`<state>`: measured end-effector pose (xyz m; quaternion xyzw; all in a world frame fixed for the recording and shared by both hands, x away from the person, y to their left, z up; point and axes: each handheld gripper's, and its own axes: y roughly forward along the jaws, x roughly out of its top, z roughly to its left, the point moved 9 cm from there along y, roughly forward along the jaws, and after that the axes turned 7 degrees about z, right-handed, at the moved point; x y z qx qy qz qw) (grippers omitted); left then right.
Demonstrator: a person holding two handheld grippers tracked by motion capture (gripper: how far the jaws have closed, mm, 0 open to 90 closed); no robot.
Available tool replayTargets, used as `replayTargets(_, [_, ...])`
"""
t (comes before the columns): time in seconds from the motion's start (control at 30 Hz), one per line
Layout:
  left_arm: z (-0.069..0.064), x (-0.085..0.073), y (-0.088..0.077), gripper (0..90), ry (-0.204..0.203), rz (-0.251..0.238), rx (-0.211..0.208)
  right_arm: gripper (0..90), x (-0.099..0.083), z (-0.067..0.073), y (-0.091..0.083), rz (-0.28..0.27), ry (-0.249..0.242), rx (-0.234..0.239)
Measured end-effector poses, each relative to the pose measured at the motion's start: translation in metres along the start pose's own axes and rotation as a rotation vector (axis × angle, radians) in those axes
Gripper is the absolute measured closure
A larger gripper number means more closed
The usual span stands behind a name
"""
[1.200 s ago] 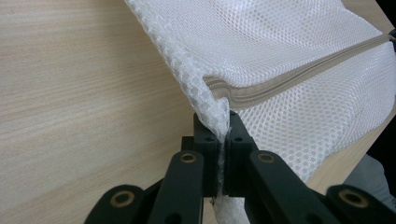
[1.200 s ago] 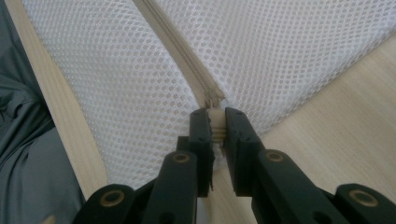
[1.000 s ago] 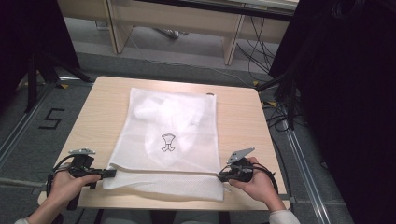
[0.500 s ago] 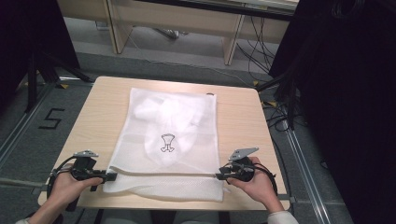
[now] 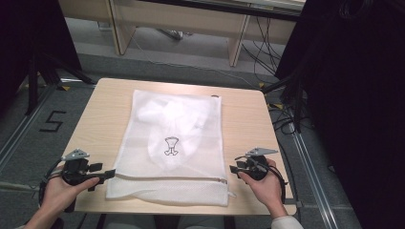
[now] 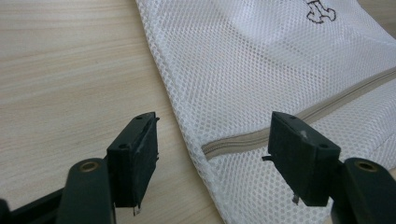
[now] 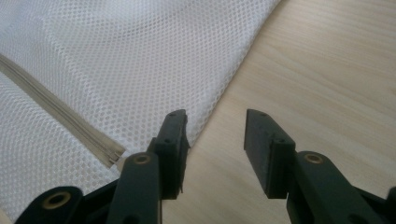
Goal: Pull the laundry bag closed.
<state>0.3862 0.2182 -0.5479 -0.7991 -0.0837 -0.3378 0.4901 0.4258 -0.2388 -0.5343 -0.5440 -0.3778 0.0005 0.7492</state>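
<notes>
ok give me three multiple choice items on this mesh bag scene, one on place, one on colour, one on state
1. Where does the zipper run on the mesh bag?
A. near the edge closest to the person
B. along the far edge
C. down the middle

2. What colour is the bag?
A. blue
B. white
C. black

3. How do the left gripper and right gripper stand?
A. both clamped on the bag
B. one clamped
C. both open, holding nothing

A: the zipper crosses the near end.
B: white netting on the wooden table.
C: jaws apart; they have just been opening.
</notes>
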Motion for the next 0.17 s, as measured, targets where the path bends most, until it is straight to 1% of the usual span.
replayTargets(0.03, [0.0001, 0.0, -0.0001, 33.5, 0.0, -0.002, 0.002, 59.8, 0.0, 0.0014, -0.0007, 0.003, 0.022, 0.004])
replayTargets(0.1, [-0.0006, 0.0005, 0.0001, 33.9, -0.003, -0.004, -0.006, 59.6, 0.0, 0.0019, -0.0007, 0.004, 0.027, 0.006])
replayTargets(0.17, [-0.0032, 0.002, 0.002, 34.5, -0.025, -0.021, -0.01, 59.5, -0.0003, 0.0018, -0.0009, 0.004, 0.034, -0.001])
